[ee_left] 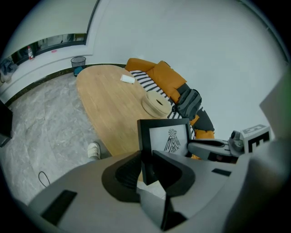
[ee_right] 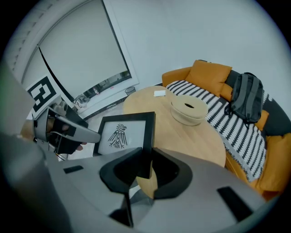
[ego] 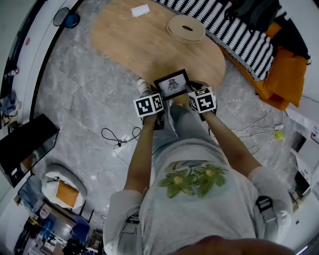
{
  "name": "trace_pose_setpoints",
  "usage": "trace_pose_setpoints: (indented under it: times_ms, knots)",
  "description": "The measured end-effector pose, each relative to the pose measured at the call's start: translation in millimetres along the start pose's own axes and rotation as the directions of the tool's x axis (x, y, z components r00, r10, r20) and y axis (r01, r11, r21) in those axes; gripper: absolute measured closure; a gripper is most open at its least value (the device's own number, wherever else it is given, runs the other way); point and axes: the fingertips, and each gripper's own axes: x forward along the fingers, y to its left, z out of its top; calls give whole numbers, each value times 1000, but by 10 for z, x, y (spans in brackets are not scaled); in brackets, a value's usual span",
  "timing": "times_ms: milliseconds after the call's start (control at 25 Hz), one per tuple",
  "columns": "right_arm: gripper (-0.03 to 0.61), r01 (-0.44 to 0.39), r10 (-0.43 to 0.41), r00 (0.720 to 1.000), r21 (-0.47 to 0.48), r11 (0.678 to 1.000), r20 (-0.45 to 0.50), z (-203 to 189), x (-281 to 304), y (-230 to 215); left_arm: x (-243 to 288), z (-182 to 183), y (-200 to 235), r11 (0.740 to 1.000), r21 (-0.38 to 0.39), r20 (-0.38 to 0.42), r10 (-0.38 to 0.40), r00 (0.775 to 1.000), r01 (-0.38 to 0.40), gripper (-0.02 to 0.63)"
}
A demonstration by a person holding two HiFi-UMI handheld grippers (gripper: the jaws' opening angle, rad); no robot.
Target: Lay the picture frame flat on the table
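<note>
A black picture frame (ego: 172, 84) with a bird drawing on white hangs over the near edge of the oval wooden table (ego: 134, 45), its picture side tilted up. My left gripper (ego: 155, 98) is shut on its left edge. In the left gripper view the frame (ee_left: 167, 136) rises from between the jaws, with the gripper (ee_left: 146, 167) clamped on its border. My right gripper (ego: 192, 95) is shut on the right edge. In the right gripper view the frame (ee_right: 123, 133) leans left of that gripper (ee_right: 144, 166).
A round wooden dish (ego: 185, 28) and a white card (ego: 140, 10) lie further back on the table. A sofa with a striped blanket (ego: 239, 37), orange cushions and a backpack (ee_right: 245, 98) runs along its right side. Cables (ego: 117, 137) trail on the grey floor.
</note>
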Motion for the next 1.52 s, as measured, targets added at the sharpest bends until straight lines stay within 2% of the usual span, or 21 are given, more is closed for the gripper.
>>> trace_pose_setpoints:
  times_ms: [680, 1520]
  knots:
    - [500, 5, -4, 998, 25, 1000, -68, -64, 412, -139, 357, 69, 190, 1000, 14, -68, 5, 998, -4, 528]
    - [500, -8, 11, 989, 27, 1000, -145, -252, 951, -255, 815, 0, 495, 999, -38, -115, -5, 993, 1, 528]
